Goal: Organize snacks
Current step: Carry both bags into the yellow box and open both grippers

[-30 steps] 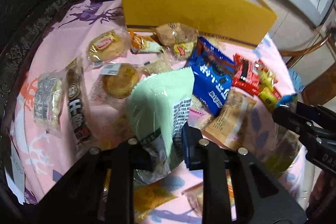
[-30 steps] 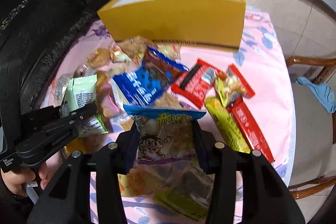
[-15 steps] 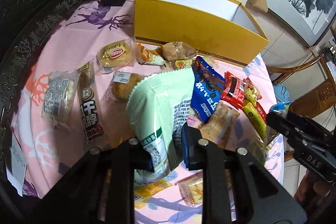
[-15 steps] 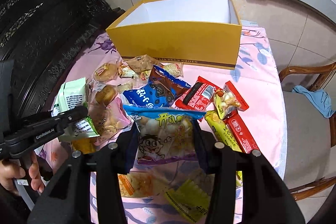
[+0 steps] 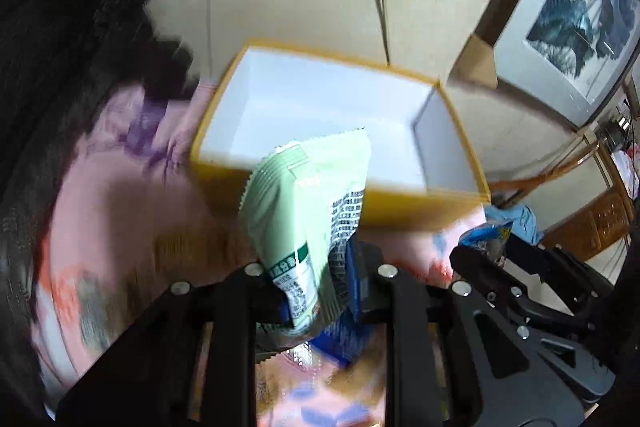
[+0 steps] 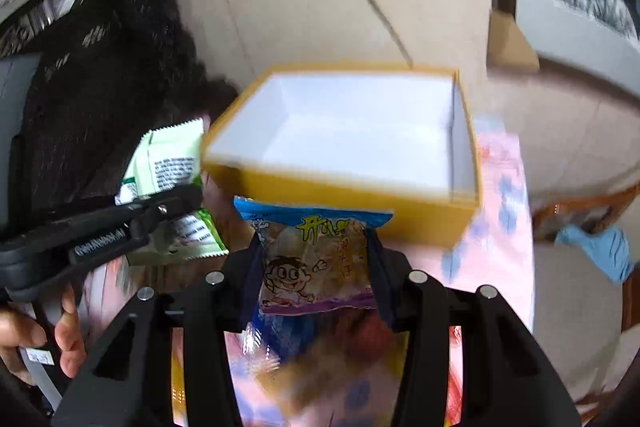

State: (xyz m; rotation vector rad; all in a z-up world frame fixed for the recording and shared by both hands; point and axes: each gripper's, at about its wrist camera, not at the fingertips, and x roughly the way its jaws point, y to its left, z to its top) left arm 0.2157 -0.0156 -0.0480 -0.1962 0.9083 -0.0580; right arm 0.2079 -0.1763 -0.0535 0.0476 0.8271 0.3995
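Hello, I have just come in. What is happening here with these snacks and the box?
A person is sorting snacks with a handheld tool in each hand. The left tool grips a pale green packet, and the right tool grips a blue-topped cartoon packet. Both packets are held up in front of the open yellow box, which looks empty inside. Nothing has been dropped in yet. The pink tablecloth below is blurred.

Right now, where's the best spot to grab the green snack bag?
Grab the green snack bag low down, by its flat bottom end, coming from below, pinching its two flat faces. That is how the left gripper holds it, so the crimped top points toward the yellow box.
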